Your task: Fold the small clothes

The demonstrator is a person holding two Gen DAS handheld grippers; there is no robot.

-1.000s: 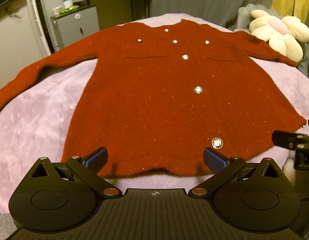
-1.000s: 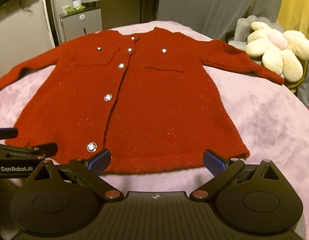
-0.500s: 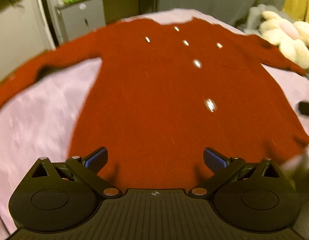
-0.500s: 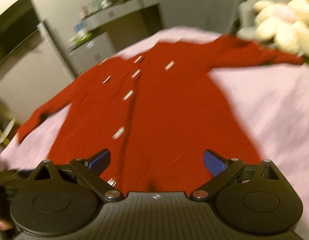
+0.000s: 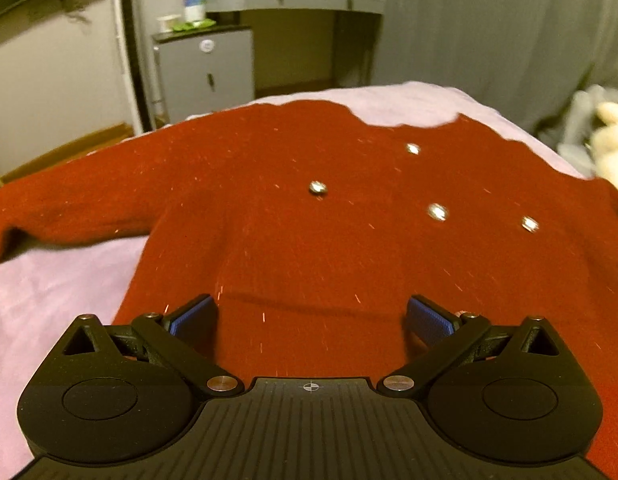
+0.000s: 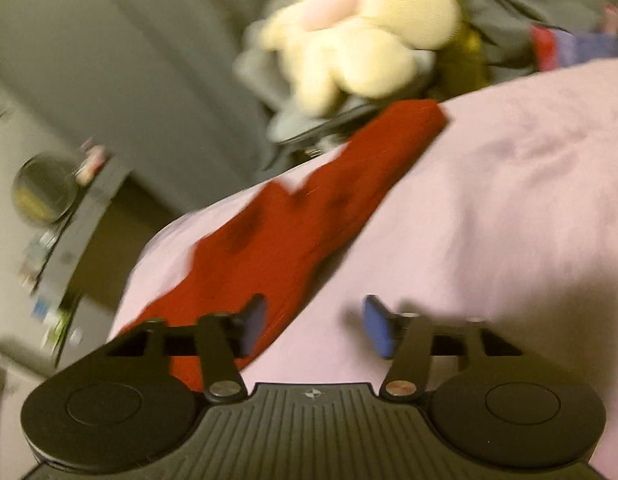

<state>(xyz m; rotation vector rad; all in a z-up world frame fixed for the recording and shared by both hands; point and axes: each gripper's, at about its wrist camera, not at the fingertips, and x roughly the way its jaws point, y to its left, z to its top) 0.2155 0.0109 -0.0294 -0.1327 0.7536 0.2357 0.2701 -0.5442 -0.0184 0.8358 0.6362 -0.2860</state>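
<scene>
Left gripper (image 5: pixel 309 316) points down over the chest of the red cardigan (image 5: pixel 329 240), jaws wide, nothing between them. Cardigan lies flat on the pink blanket (image 5: pixel 49 300). Right gripper (image 6: pixel 313 326) is rolled sideways by the sleeve (image 6: pixel 309 208), jaws just closing, half-narrowed, gripping nothing.

cardigan (image 5: pixel 309 248) flat on bed (image 5: pixel 49 300), sleeves out to both side edges; plush toy (image 6: pixel 349 40) beyond right edge.
</scene>
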